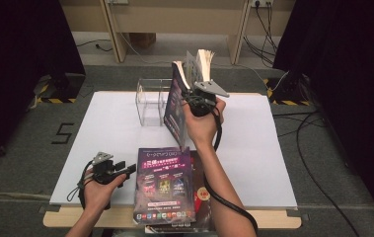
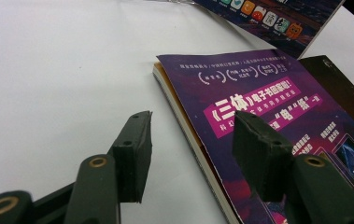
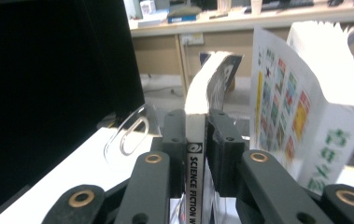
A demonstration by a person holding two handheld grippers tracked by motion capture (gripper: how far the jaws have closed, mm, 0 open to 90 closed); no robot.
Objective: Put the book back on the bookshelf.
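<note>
From above, two grippers: the right gripper (image 1: 194, 101) pinches one standing book (image 1: 176, 103) by the clear rack (image 1: 151, 101); two books (image 1: 165, 185) lie stacked. The left gripper (image 2: 191, 140), jaws apart, holds nothing. The right gripper view shows its jaws clamping the spine

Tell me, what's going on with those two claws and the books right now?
Right gripper shut on the upright magazine, beside the clear stand. Left gripper open, idle by the flat purple book. A white book stands close alongside.

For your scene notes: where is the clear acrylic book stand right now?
In the high view, the clear stand sits at the table's far middle, just left of the upright book in the right gripper.
</note>
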